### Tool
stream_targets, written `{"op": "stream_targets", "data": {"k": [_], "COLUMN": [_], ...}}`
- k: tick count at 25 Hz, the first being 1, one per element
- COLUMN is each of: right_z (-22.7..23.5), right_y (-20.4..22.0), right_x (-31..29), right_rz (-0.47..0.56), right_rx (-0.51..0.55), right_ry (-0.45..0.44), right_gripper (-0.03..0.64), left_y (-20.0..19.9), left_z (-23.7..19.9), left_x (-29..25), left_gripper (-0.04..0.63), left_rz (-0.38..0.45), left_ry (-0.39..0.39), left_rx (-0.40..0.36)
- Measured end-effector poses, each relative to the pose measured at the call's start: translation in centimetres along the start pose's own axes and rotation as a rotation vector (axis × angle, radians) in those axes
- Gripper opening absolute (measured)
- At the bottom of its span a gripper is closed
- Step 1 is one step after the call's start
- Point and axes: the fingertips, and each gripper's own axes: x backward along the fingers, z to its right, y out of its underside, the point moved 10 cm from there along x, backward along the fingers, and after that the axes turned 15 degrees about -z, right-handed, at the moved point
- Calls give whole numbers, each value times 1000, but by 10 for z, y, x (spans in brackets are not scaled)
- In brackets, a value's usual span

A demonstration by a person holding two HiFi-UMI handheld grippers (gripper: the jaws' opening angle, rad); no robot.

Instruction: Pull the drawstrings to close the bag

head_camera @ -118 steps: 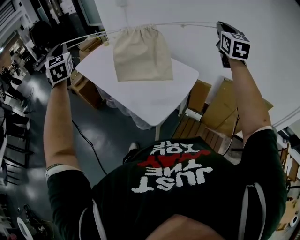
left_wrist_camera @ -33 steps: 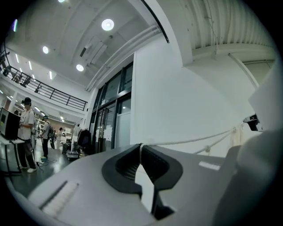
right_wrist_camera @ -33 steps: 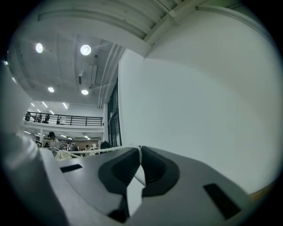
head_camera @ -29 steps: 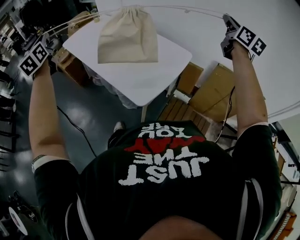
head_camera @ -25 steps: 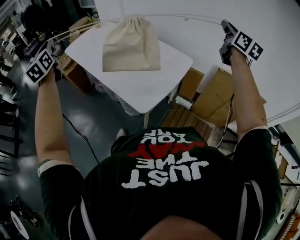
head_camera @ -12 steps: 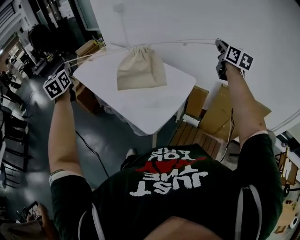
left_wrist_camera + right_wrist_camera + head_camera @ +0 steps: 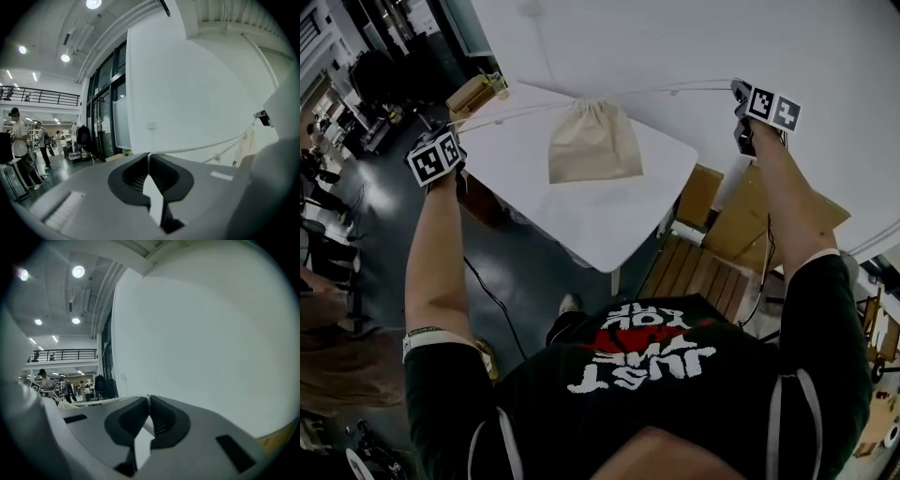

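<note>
With the left gripper (image 7: 149,154) and the right gripper (image 7: 149,398) each pinched tight on the white drawstring cords (image 7: 675,89), the beige cloth bag (image 7: 594,145) hangs between them above the white square table (image 7: 609,216), its mouth already gathered, so I judge that only a last outward pull remains.

White table (image 7: 600,211); cardboard boxes (image 7: 741,220) beside; cable (image 7: 490,293) on floor.

Head view looks steeply down on the worktop (image 7: 609,220); both tongs views face level along their jaws; all share the drawstrings (image 7: 675,91)
</note>
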Motion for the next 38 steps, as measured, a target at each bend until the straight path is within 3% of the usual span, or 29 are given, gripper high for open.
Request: {"op": "stream_targets", "data": {"k": [6, 18, 38], "right_z": [13, 13, 23], "right_y": [2, 64, 150], "right_x": [-24, -49, 9], "right_rz": [-6, -125, -222], "right_rx": [-27, -97, -196], "right_ry": [15, -45, -149], "right_gripper": [11, 12, 12], "left_y": [-7, 63, 175], "left_z": [10, 28, 41], "left_x": [-39, -73, 10], "left_gripper": [9, 9, 9], "left_rz": [-15, -144, -201], "left_ry": [37, 95, 186], "left_rx": [-36, -23, 126]}}
